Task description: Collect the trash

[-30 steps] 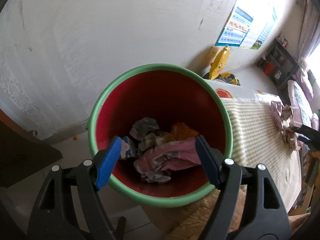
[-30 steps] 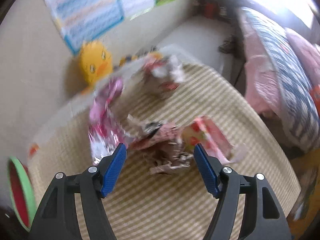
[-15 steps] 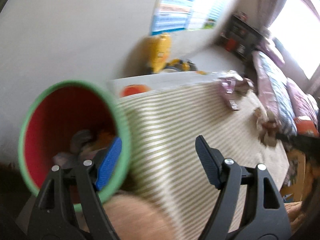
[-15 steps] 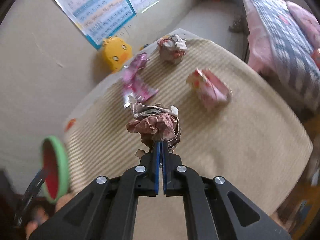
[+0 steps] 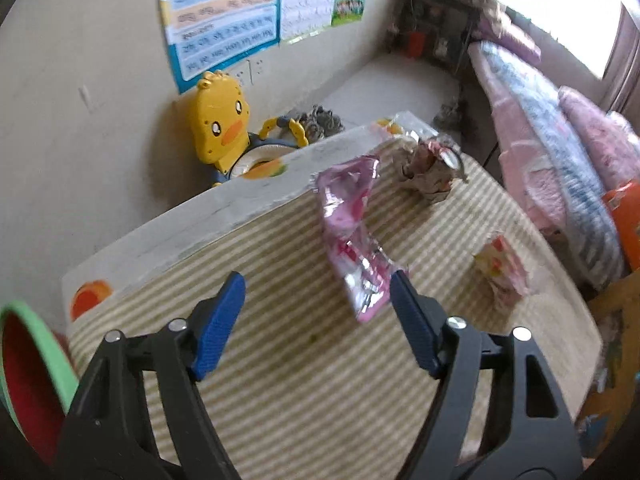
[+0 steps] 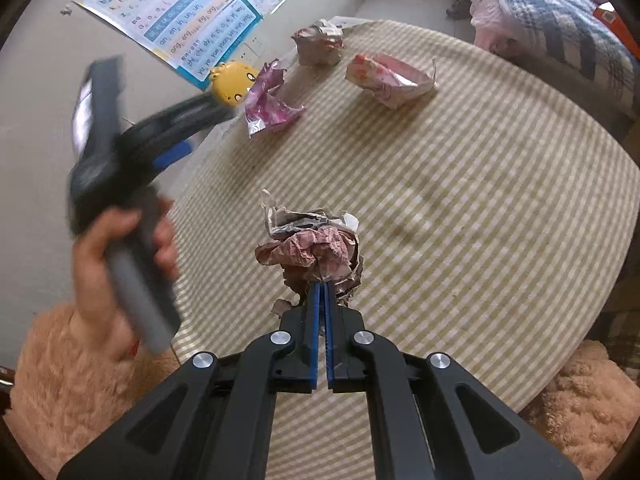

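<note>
At the far left of the left wrist view, the red plastic bin with a green rim (image 5: 28,364) stood just off the edge of the counter (image 5: 304,400), which was covered by a green-and-cream striped cloth. The left gripper (image 5: 316,320) hung over that cloth with its blue-padded jaws apart and closing, nothing between them; the right pad lay close beside the near end of the crinkled pink foil wrapper (image 5: 354,232), though contact could not be made out. Behind the counter a yellow duck-shaped toy (image 5: 218,120) stood against the wall under a blue-bordered wall chart (image 5: 222,20). Farther right, a crumpled brown-and-grey paper ball (image 5: 430,168) sat near the far edge of the counter, and a flattened red-and-white carton (image 5: 502,270) lay apart from it toward the right edge, with a bed under pink and blue patterned bedding (image 5: 560,168) beyond. In the right wrist view, a bare hand (image 6: 120,276) gripped the blurred handle of the left gripper at the left side. At centre, the right gripper (image 6: 321,292) had its jaws clamped together on a crumpled wad of brown and printed paper (image 6: 312,248) above the striped cloth; whether the wad touched the cloth could not be told. The pink wrapper, paper ball and carton lay well beyond it.
</note>
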Motion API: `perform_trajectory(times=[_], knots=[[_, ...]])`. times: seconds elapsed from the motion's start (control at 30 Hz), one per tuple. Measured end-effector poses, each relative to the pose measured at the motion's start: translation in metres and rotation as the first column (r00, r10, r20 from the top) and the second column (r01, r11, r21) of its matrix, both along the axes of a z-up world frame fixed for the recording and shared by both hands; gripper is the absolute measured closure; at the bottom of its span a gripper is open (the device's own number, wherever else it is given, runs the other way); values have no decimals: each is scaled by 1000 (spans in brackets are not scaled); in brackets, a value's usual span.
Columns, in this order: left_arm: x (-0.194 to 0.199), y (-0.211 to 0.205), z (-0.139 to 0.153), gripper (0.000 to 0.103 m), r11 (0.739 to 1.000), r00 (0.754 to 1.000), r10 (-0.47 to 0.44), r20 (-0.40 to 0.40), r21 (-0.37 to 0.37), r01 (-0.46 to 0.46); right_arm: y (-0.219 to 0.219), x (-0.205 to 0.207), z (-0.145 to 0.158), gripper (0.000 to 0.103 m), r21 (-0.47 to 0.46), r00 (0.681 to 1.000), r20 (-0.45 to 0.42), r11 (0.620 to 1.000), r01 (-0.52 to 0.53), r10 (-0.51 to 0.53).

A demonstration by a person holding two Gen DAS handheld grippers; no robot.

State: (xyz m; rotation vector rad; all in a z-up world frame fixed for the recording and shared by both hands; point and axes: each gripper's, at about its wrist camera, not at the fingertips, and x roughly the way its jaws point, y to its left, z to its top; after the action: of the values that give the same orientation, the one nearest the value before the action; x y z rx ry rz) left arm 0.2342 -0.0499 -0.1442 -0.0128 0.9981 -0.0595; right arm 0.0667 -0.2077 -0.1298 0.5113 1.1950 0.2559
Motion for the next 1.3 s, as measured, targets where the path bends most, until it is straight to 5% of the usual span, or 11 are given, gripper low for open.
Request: perform_trajectory(times=[0.17,0.3,0.4,0.6,0.73,0.8,0.87,1.17,1.3], knots=[[27,-29,-22,45,999,998,-23,-57,47,26,0,4,-1,100,-1,1000,10,1000,-8,8],[36,-34,-35,81,999,992,-6,-128,37,11,3,7,-1,100,11,1000,20,1000,-21,20],[24,-25,-32,86,1000,991,-24,-135,-16,22,6,8,-2,100,8,999,22,999,-35,35],[-34,13,-5,86,997,994,-71,-78,-3,71,12,10,-8,99,-7,999,-2,999,-52,52],[-74,55,4,86,1000,995,-18,-99,-4,18,12,9,-10,98,-19,999,-9,998,-52,52],[-102,77,8,86,999,992,9,-127,-42,-14,12,8,-11,91,-17,999,-17,999,-49,48],[-122,88,9,86,999,991,21,-133,-45,-27,11,7,-13,59,-12,999,-31,999,-40,40],[-175,104,-15,85,996,975,30,-219,-80,-48,11,-4,-6,47,26,1000,-19,1000,-17,18],[-177,103,-14,67,995,978,30,-205,-89,-49,3,-3,-4,47,11,1000,-16,1000,12,-12]])
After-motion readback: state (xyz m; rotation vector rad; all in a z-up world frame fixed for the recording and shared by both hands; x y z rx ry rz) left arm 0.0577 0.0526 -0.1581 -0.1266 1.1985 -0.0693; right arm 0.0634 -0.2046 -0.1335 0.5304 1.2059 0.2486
